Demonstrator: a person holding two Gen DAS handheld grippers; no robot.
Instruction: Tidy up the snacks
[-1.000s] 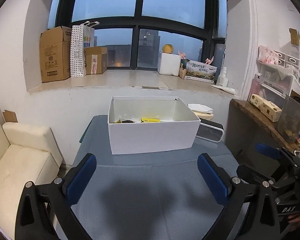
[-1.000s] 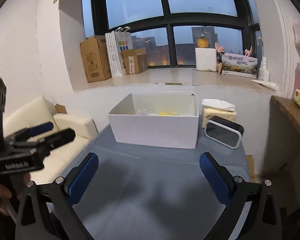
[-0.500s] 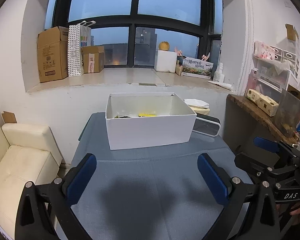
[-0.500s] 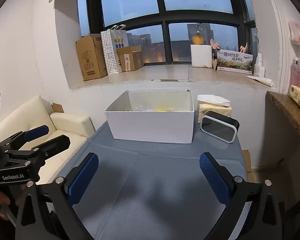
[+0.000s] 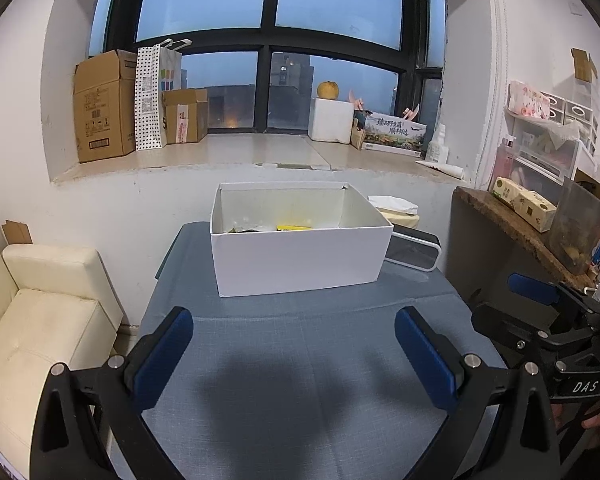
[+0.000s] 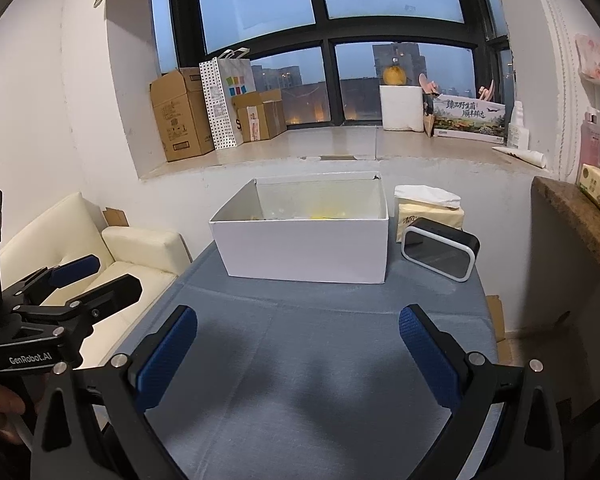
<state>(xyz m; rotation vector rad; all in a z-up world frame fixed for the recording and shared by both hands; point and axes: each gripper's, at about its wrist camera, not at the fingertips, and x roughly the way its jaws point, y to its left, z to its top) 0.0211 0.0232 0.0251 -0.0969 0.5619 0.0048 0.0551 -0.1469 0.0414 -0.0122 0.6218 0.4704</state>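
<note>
Both views sit a little farther back from the one white box (image 5: 300, 258) than a second ago. It stands at the far end of the grey worktop (image 5: 300, 360), snack packets (image 5: 292, 227) inside. Two hand-held grippers, left hand-held gripper (image 5: 294, 354) and right hand-held gripper (image 6: 298, 354), hover wide open, holding nothing. One black clock (image 6: 440, 254) stands just right of the box.

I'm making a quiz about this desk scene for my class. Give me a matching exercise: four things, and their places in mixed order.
Things:
1. white box
2. black clock
3. tissue pack
4. orange fruit

Places:
a. on the windowsill block
b. middle of the grey cloth
c. behind the clock
d. right of the box

Pairs: 1-b, 2-d, 3-c, 4-a
</note>
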